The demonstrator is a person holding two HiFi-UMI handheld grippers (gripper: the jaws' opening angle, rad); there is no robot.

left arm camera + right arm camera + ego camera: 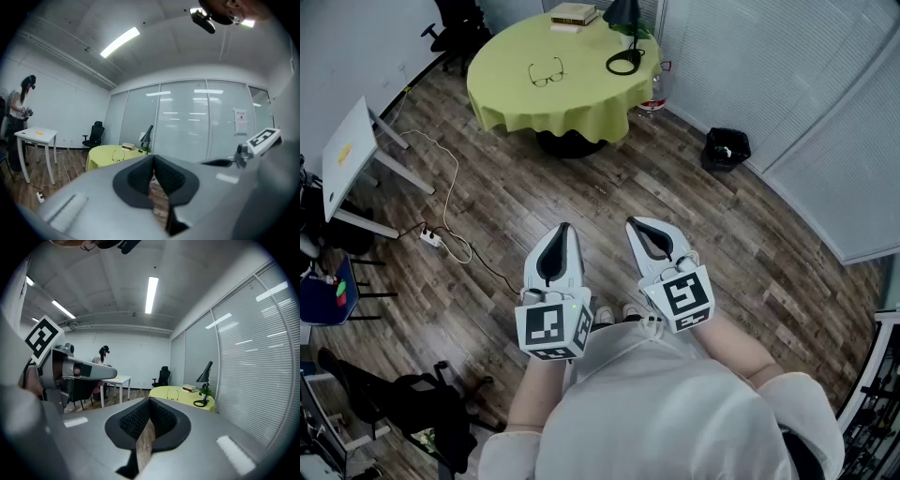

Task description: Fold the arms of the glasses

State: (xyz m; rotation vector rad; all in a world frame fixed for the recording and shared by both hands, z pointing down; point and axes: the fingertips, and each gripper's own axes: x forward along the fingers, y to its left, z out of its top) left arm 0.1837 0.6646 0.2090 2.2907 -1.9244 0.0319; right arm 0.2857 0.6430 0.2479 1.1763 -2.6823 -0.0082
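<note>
Bright ceiling tubes (152, 294), dark fisheye corners

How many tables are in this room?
2. The round table with the yellow-green cloth stands far ahead, at the top of the head view. The white rectangular table stands at the left edge. More tables may be hidden outside the pictures.

Ahead of the jaws, the round worktop (511, 94) wears a yellow-green cloth. On it lie glasses (547, 73) with thin dark frames and a black lamp (624, 37). The floor (609, 187) under the jaws is brown wood-grain planking. The left gripper (562, 229) and right gripper (634, 223) are pale grey with black pads, each bearing a white cube (551, 328) with black square markers.
</note>
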